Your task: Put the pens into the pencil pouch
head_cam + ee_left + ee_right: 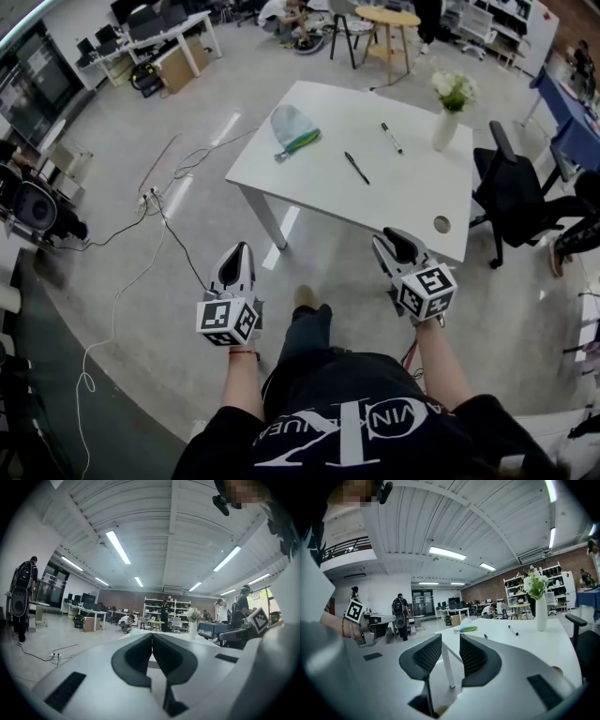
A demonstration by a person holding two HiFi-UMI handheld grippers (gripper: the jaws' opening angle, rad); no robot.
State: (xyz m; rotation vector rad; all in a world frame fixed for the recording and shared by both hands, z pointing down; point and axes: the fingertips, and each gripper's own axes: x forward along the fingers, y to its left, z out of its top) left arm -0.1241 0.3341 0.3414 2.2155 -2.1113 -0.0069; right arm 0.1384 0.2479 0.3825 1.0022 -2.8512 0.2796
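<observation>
On the white table (pixel 319 187) ahead lie a pale blue pencil pouch (pixel 293 129), a black pen (pixel 356 167) and a white marker pen (pixel 391 138). Both grippers are held in the air short of the table's near edge, apart from all of these. My left gripper (pixel 241 251) is shut with its jaws pressed together (pixel 152 637) and empty. My right gripper (pixel 390 242) is open, with a clear gap (pixel 450 641) and nothing in it. The right gripper view shows the pouch (pixel 465 629) and the marker pen (pixel 513 630) on the tabletop beyond the jaws.
A white vase of flowers (pixel 450 117) stands at the table's far right, near a round cable hole (pixel 442 224). A black office chair (pixel 511 192) sits to the right of the table. Cables (pixel 150 206) trail on the floor at the left. Desks and people are far behind.
</observation>
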